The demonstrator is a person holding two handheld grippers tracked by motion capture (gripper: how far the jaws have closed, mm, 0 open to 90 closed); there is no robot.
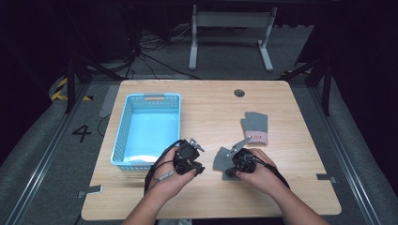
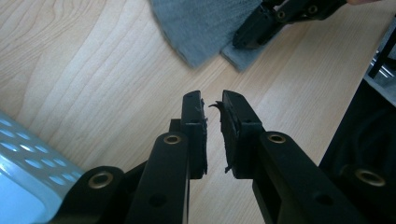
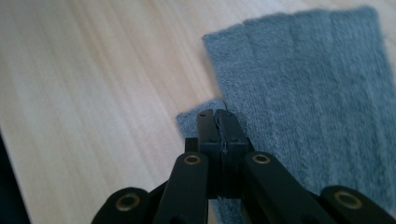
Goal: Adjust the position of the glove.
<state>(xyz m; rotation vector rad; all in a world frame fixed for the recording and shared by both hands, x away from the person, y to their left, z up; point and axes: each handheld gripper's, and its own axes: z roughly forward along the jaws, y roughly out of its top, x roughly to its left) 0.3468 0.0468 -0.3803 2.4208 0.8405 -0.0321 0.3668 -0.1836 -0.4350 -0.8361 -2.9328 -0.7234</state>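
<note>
Looks barely started: basket [image 1: 123, 132] empty, both gloves [image 1: 255, 126] out on table [image 1: 206, 108], right gripper [image 3: 217, 116] clenched at near glove's [image 3: 299, 93] edge, left gripper [image 2: 212, 100] slightly parted, holding nothing.

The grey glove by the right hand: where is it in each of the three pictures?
High view: grey glove, lower middle, left of the right gripper.
Left gripper view: top middle, the right gripper's jaws on its corner.
Right gripper view: right half, jaws shut at its edge.
Shared landmark: wooden table.
</note>
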